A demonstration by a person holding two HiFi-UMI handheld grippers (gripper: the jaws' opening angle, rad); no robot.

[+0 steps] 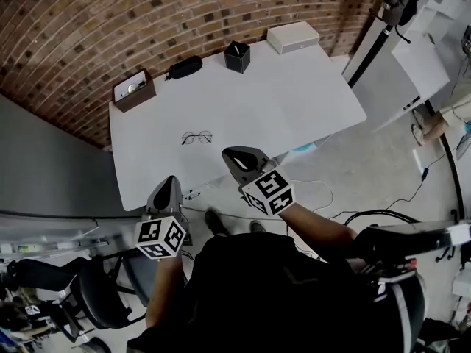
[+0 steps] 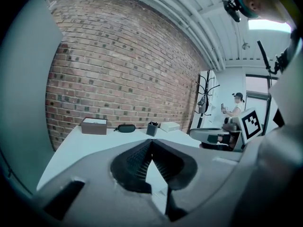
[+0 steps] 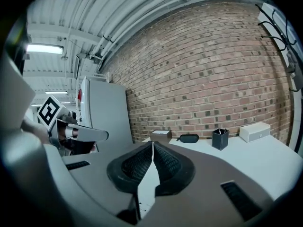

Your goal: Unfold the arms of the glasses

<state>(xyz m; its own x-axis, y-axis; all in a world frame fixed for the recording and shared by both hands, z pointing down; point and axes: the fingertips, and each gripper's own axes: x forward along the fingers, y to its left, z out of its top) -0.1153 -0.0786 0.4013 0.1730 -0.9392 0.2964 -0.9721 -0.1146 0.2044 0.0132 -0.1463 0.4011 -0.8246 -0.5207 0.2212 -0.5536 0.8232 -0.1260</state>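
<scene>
Thin wire-rimmed glasses (image 1: 196,137) lie on the white table (image 1: 294,101), near its front left part. From this height I cannot tell how their arms stand. My left gripper (image 1: 168,181) hovers at the table's front edge, short of the glasses and a little to their left; its jaws are shut with nothing in them (image 2: 150,141). My right gripper (image 1: 230,154) is over the front edge just right of the glasses, also shut and empty (image 3: 152,144). In both gripper views the jaws hide the glasses.
Along the table's far edge by the brick wall stand a brown box (image 1: 134,89), a black glasses case (image 1: 184,67), a black pen holder (image 1: 237,56) and a white box (image 1: 293,37). An office chair (image 1: 96,293) sits lower left. Cables (image 1: 324,197) lie on the floor.
</scene>
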